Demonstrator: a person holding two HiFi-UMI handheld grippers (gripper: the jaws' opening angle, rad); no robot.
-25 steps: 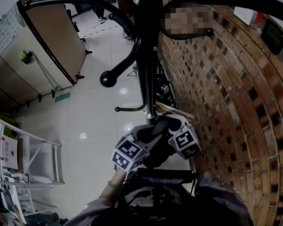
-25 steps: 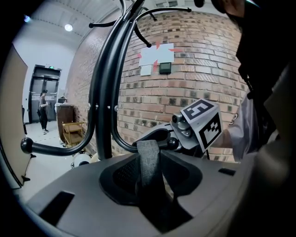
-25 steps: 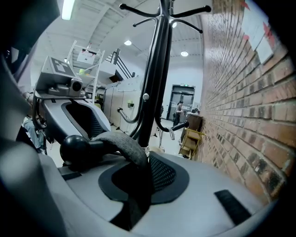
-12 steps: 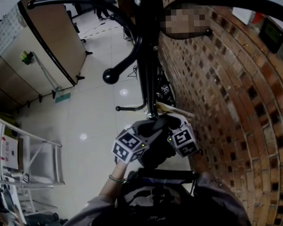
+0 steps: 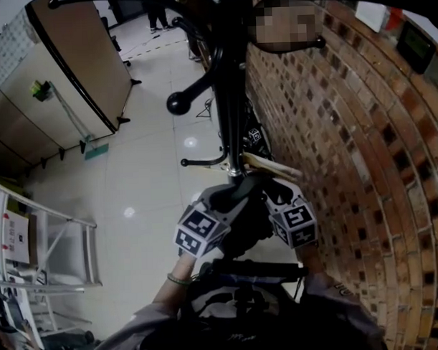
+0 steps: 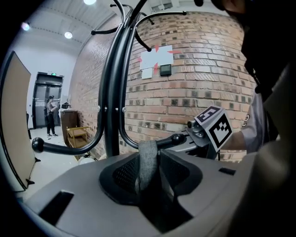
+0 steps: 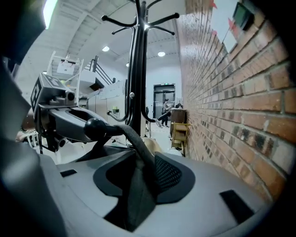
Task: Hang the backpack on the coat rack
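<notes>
- L gripper (image 6: 149, 163): jaws pressed together on the grey strap (image 6: 148, 150), which stands upright betw. the two dark pads.
- R gripper (image 7: 138, 173): jaws opening. The same strap runs down betw. them and lies against the mesh pad on the brick-wall side, w/ a dark gap on the other side, so no pinch.
- Strap goes up from both tools and loops over a low hook (image 7: 95, 129) of the coat rack (image 5: 230, 77), just behind the hook's ball end.
- Backpack (image 5: 242, 313): dark, at bottom of the head view, right below the two grippers and close to the person's body. Its top strap is on the hook; the bag itself is low in front of the person.
- Both grippers are close together at the rack's pole, tips meeting near the hook. Marker cubes: L cube (image 5: 202, 232), R cube (image 5: 297, 224).
- Rack: black pole w/ curved arms and ball tips, standing just beside the brick wall (image 5: 346, 130) on a glossy pale tile floor (image 5: 154, 180).
- Small yellow wood shelf (image 7: 179, 134) sits by the wall, past the rack.
- Tan partition panel (image 5: 86, 60) well apart, on the far side of the floor.
- Person (image 6: 50, 115) stands far off by a dark doorway.
</notes>
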